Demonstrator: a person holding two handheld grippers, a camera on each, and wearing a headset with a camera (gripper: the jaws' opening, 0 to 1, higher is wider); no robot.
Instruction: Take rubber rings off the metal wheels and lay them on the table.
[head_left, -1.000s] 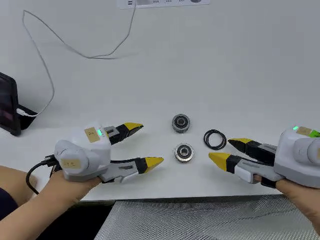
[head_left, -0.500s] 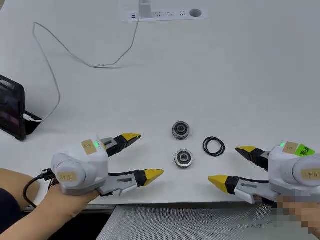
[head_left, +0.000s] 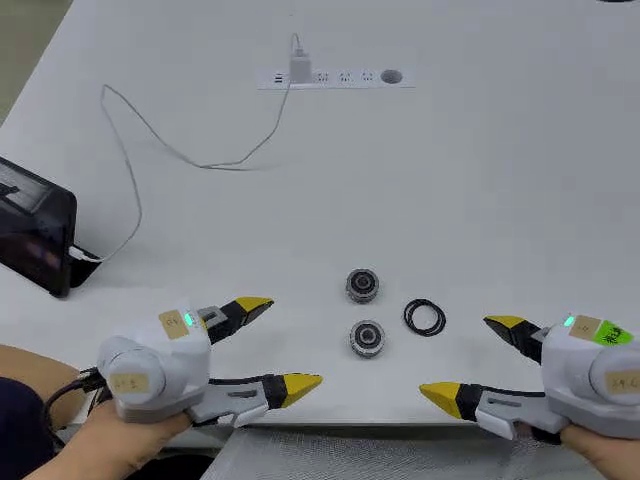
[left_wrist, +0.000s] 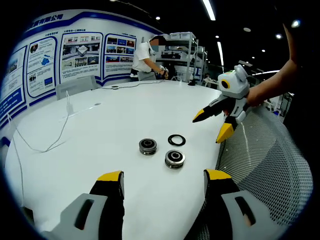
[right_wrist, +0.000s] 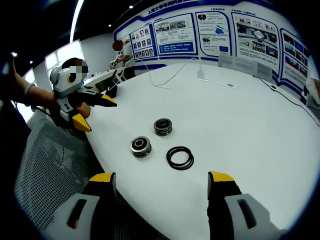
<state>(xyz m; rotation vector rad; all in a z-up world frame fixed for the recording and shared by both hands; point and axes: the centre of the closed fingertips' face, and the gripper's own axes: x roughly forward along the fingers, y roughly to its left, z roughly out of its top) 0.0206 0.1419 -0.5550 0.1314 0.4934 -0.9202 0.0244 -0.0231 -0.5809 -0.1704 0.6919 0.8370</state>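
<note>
Spread wide and gripping nothing: left tongs (head_left: 290, 341) and right tongs (head_left: 458, 357), both at the near edge of the white table (head_left: 450, 180). Between them, slightly apart, a far metal wheel (head_left: 362, 285) and a near metal wheel (head_left: 367, 338). Just right of these, flat on the table, black rubber rings (head_left: 425, 317), overlapping.

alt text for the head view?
The left gripper and right gripper, both open, flank a far wheel, a near wheel and loose black rubber rings on a white table. A power strip and cable sit farther back.
</note>
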